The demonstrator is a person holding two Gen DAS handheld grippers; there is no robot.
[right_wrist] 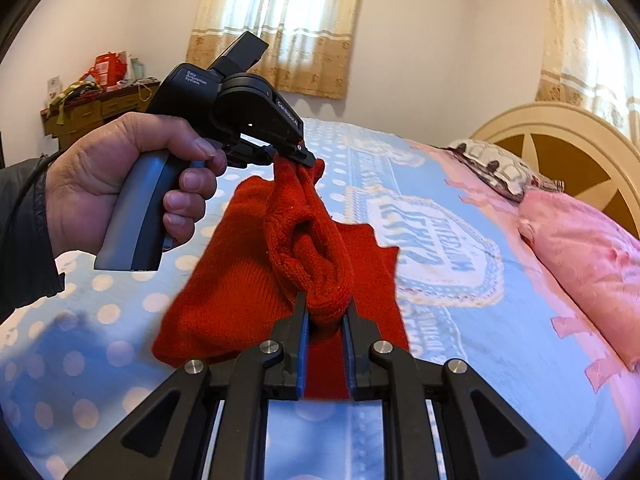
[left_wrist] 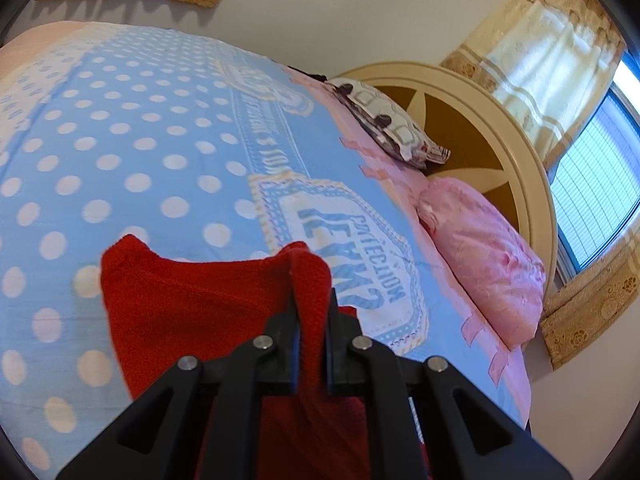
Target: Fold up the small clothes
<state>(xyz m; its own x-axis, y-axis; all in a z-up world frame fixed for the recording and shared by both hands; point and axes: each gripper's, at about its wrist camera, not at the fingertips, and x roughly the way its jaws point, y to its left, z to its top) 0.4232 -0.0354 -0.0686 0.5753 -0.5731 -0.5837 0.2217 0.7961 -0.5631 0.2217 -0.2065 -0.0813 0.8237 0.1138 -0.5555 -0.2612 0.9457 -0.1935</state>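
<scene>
A small red knitted garment [right_wrist: 240, 280] hangs above the blue polka-dot bedspread [right_wrist: 460, 320], stretched between both grippers. My right gripper [right_wrist: 325, 304] is shut on a bunched fold of its knit edge, seen close in the right wrist view. In that same view my left gripper [right_wrist: 296, 158], held by a person's hand [right_wrist: 120, 184], is shut on another corner of the garment farther back. The left wrist view shows the left gripper [left_wrist: 312, 300] pinching a red fold, with the rest of the red garment [left_wrist: 188, 312] drooping to the left below it.
The bedspread [left_wrist: 120, 152] covers most of a bed. A pink pillow [left_wrist: 488, 264] and a patterned pillow [left_wrist: 392, 124] lie against a cream and brown headboard [left_wrist: 500, 140]. Curtained windows [right_wrist: 280, 24] are behind. A cluttered wooden dresser [right_wrist: 80, 108] stands at the far left.
</scene>
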